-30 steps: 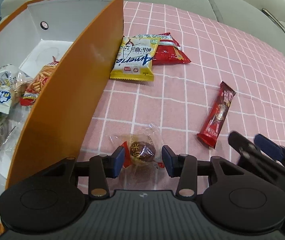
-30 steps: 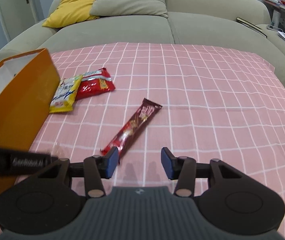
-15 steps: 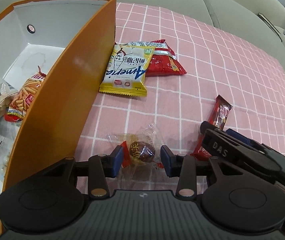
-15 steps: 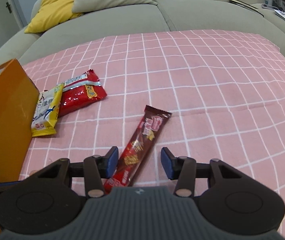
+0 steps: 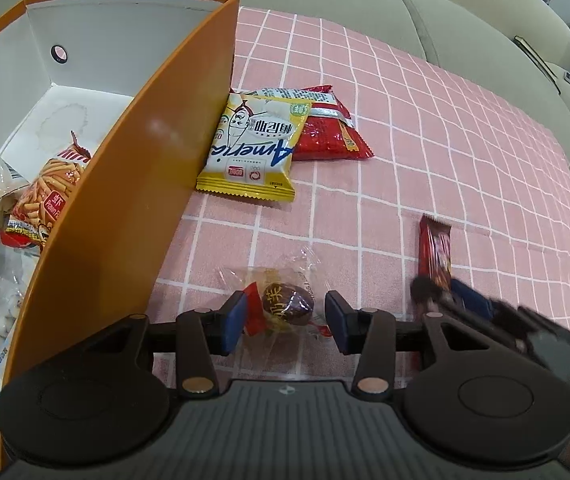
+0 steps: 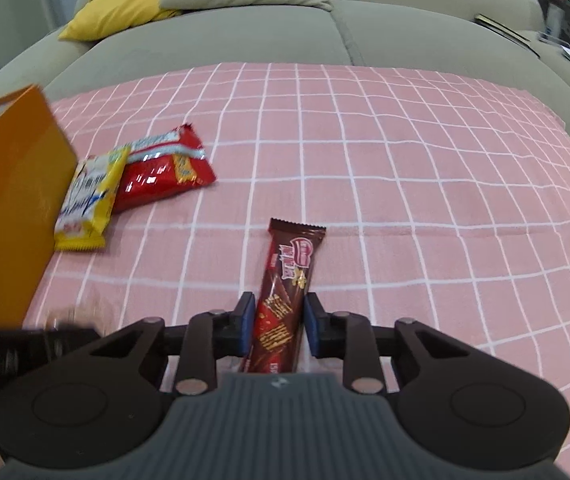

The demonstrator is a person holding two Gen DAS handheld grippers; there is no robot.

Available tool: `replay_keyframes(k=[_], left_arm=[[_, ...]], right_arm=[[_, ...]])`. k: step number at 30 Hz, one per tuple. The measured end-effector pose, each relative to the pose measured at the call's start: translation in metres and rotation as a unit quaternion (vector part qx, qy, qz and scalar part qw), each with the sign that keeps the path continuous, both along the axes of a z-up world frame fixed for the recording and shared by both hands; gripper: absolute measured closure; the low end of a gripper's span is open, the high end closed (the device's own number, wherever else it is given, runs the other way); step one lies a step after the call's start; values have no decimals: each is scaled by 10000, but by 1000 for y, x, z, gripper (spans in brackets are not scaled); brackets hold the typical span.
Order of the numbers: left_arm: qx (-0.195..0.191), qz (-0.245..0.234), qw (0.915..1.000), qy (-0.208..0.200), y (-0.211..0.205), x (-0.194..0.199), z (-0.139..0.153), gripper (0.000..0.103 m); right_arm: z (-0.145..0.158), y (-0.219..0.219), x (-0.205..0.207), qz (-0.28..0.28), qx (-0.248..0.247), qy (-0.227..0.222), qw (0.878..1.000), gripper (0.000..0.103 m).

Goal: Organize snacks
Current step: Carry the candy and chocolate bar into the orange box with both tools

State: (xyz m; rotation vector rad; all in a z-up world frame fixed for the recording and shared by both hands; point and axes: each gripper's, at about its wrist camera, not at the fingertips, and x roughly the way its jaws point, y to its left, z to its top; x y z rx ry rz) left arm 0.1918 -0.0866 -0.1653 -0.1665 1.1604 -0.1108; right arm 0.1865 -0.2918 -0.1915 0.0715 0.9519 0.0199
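Orange box (image 5: pixel 125 216): stands at far left on the pink checked cloth (image 5: pixel 425 128), white inside, already holding a fries-print pouch (image 5: pixel 45 200) partly lettered "Pow…" and other packets.
Yellow packet (image 5: pixel 253 148): lies just beside the box wall, overlapping a red packet (image 5: pixel 325 132); it reads "Americ…" upside down from the left wrist, with Korean-style lettering above.
Left gripper (image 5: pixel 283 316): jaws stand apart, one on each side of the clear-wrapped dark sweet (image 5: pixel 285 304); the pads do not press the candy itself, though the left pad looks to touch the crinkled wrapper. Two gold Chinese characters show on the sweet.
Key relation, left: the sweet sits on the cloth squarely between the fingertips, closer to the left pad, so a plain squeeze would likely take it.
Right gripper (image 6: pixel 279 322): jaws have just been closing, with the chocolate wafer bar (image 6: pixel 285 300) between them; the pads now sit against its sides at the near end, apparently gripping.
Bar's long axis: runs straight away from the right gripper, along its fingers, with the far end free on the cloth; its brand print is too blurred to read.
Nearer hand: the box lies to the left, nearer the left gripper; the right must cross over, in my judgement.
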Motion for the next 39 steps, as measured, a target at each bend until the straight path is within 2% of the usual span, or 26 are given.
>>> replay_keyframes(k=[5,11,16,23,27,33,39], left_arm=[[-167,38,9999,-12,2,4,-5,47],[-226,-131,9994,-233,2,-1,-5,55],[-244,-382,9985,-322,-2,-12,7,58],[-196,-774,9952,-562,-5,-42,43,58],[-142,-961,9918,-826,-1,-55,71,58],[-186,-1015,9861,-1301,26,-71,112,58],[153,-1242,9765,-1756,60,-80,144,58]], right_arm=[[1,-3,-21,290,-147,25,9995,82],[7,-13,-40,294,13,141,9995,82],[18,-16,-58,284,116,98,9995,82],[47,-19,-81,320,202,-150,9992,82],[75,-18,-94,321,455,-401,9976,82],[117,0,-105,526,699,-811,9929,82],[150,29,-105,857,896,-1142,9857,82]])
